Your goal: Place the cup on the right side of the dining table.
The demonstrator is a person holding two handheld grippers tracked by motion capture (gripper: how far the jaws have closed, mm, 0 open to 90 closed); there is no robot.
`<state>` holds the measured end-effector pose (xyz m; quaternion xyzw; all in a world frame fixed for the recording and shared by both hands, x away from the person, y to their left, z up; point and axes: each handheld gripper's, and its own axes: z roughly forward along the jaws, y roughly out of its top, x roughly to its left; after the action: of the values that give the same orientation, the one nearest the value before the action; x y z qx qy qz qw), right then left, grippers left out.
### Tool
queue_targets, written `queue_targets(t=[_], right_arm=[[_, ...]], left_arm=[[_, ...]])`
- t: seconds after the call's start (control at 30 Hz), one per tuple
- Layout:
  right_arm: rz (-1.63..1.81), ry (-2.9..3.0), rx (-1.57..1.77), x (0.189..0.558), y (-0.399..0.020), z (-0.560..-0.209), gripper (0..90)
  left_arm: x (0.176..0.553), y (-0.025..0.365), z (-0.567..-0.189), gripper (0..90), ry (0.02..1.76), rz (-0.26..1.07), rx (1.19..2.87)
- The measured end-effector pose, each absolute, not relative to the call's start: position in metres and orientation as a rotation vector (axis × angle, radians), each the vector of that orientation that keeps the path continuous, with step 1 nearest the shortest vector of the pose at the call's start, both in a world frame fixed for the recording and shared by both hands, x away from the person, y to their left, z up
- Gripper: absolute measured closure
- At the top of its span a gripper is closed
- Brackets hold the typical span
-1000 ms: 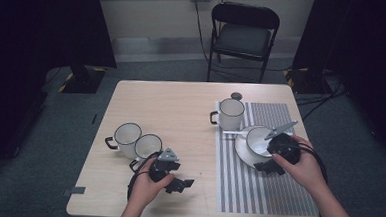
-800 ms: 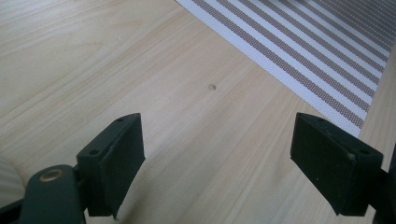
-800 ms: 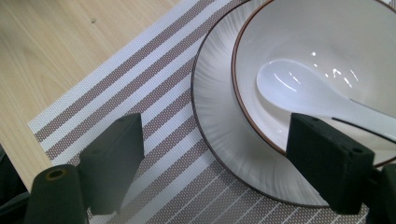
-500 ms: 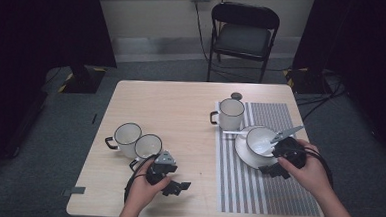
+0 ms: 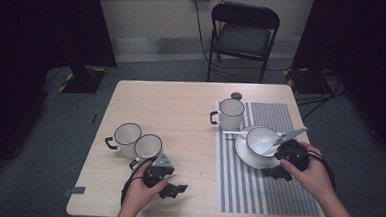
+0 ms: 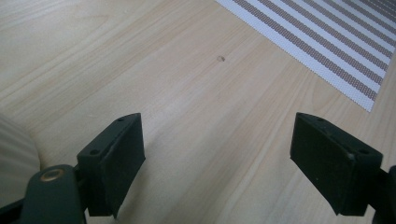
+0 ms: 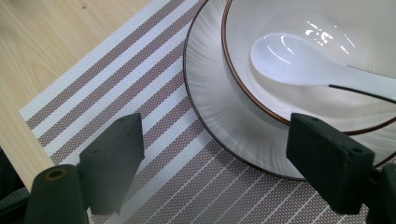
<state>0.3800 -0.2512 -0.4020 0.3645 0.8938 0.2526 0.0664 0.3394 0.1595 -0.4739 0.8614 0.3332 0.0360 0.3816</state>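
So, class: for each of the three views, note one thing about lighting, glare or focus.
High view: room edges fall into darkness, table evenly lit. Left gripper view: wood grain sharp, jaws softly blurred. Right gripper view: bright glare spots on the spoon and bowl, near jaws soft.

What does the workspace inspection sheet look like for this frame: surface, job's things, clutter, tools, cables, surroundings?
Surface: light wooden table; striped placemat on its right half.
Job's things: white bowl on a plate on the placemat, white spoon lying in the bowl.
Clutter: mug at the placemat's far edge with a small dark round thing behind it; two mugs side by side on the left.
Tools: left tool open over bare wood; right tool open beside the plate, holding nothing.
Cables: one trails from each tool; more on the floor at right.
Surroundings: folding chair beyond the table, grey floor, dark curtains.
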Motion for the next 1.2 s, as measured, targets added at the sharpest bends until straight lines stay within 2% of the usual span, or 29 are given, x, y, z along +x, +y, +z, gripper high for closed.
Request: queue_targets(t=[1.2], right_arm=[[0.776,2.678,1.154,0.370,-0.267,-0.413,18.4]], left_arm=[[0.330,0.176,-0.482,17.7,0.847,0.107,2.218]])
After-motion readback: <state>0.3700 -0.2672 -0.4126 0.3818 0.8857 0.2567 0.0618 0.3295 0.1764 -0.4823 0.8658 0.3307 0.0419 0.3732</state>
